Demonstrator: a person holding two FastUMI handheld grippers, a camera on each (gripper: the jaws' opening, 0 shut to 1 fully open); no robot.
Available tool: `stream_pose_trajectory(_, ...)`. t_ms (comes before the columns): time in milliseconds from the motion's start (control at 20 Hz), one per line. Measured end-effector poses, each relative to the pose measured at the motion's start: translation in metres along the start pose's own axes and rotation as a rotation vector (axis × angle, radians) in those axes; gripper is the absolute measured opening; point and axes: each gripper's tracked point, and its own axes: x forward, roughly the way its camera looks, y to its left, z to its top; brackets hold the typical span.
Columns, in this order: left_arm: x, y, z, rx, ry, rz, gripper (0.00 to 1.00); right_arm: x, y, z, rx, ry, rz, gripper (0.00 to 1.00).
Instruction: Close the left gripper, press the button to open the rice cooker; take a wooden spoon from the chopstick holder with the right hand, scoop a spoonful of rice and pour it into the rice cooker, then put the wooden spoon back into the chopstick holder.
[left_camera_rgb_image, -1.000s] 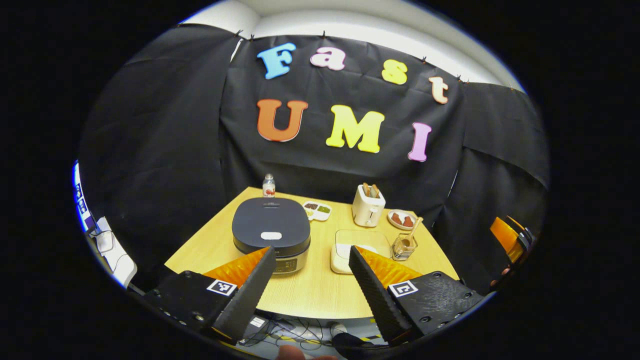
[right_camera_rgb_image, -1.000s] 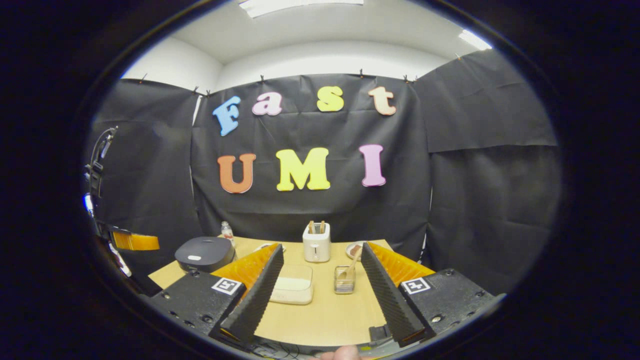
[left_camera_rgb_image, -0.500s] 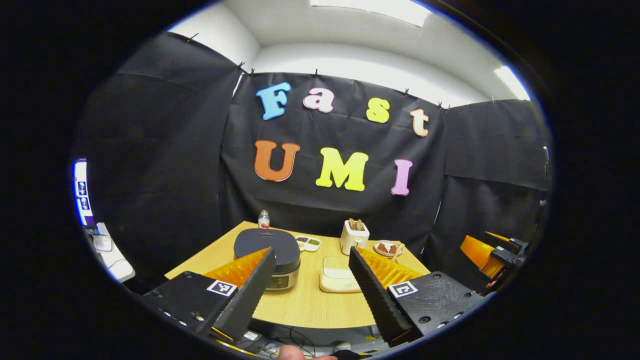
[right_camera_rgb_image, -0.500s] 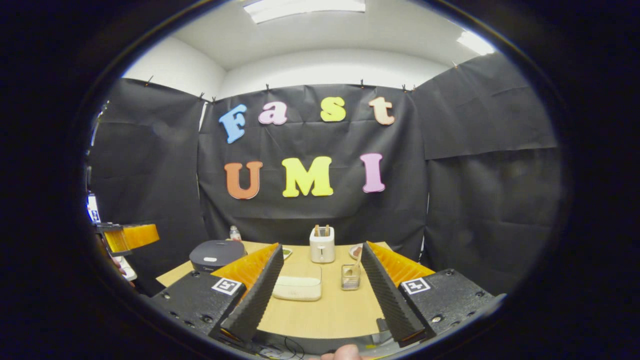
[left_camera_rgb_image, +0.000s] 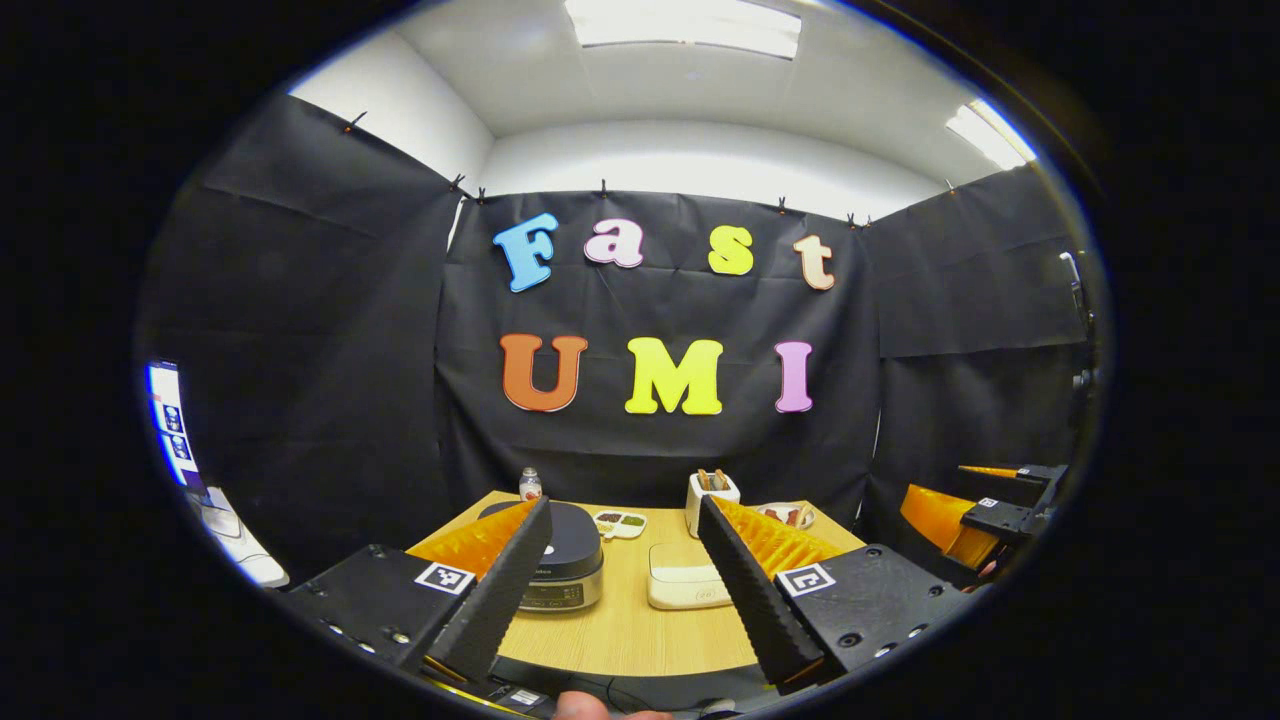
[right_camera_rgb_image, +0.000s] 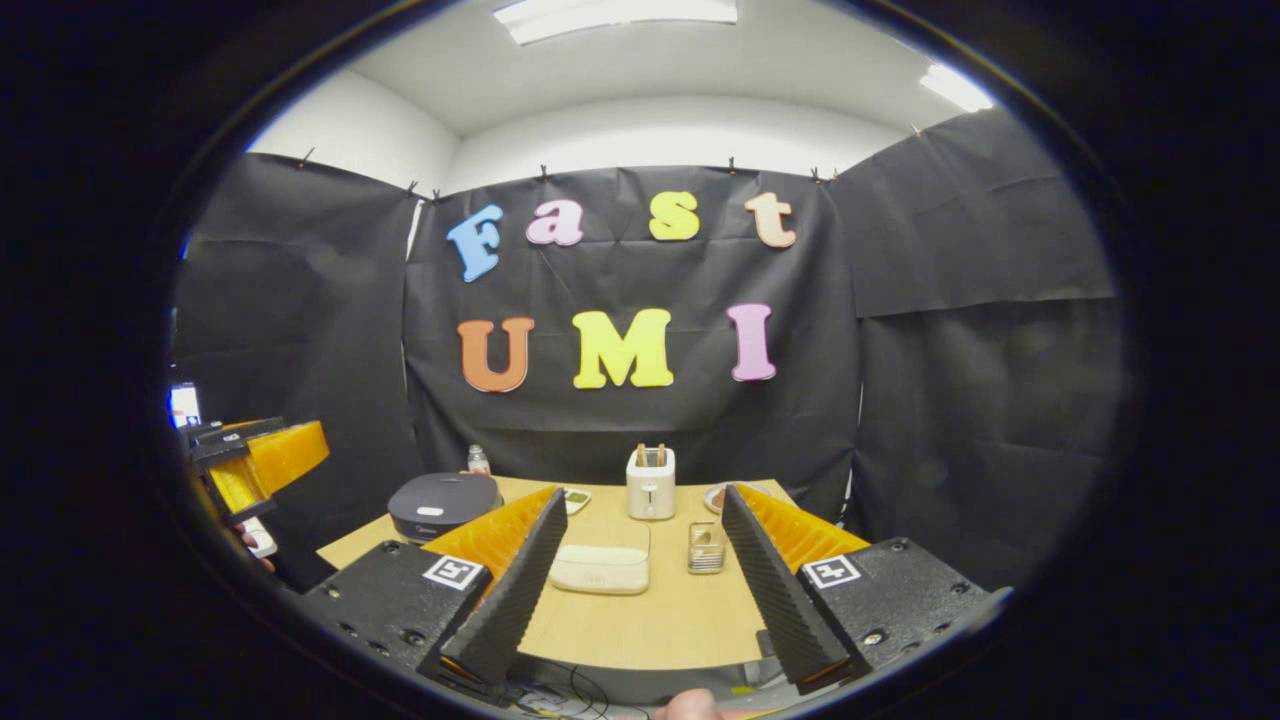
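Both tongs pulled back, still wide, empty; wooden table (right_camera_rgb_image: 640, 620) farther off, black-draped booth.

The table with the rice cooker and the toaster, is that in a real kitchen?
Probably not. It looks like a pretend kitchen in a recording booth: black cloth hangs around a wooden table holding a rice cooker and toaster, under office-style ceiling lights.
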Motion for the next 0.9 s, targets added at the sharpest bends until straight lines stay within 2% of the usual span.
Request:
stream_pose_trajectory(150, 0.003, 0.003, 0.001, 0.033, -0.009, 0.014, 0.94, -0.001, -0.009, 0.003, -0.012, -0.009, -0.015, 0.99)
stream_pose_trajectory(450, 0.005, -0.001, -0.002, 0.036, -0.005, 0.005, 0.94, -0.001, -0.015, 0.000, 0.004, 0.006, -0.035, 1.00)
stream_pose_trajectory(850, 0.002, -0.001, -0.004, 0.046, 0.009, -0.005, 0.94, -0.003, -0.007, -0.002, -0.006, 0.012, -0.021, 1.00)
stream_pose_trajectory(900, 0.002, -0.003, -0.004, 0.047, 0.010, -0.009, 1.00, -0.005, -0.007, -0.001, -0.013, 0.009, -0.020, 1.00)
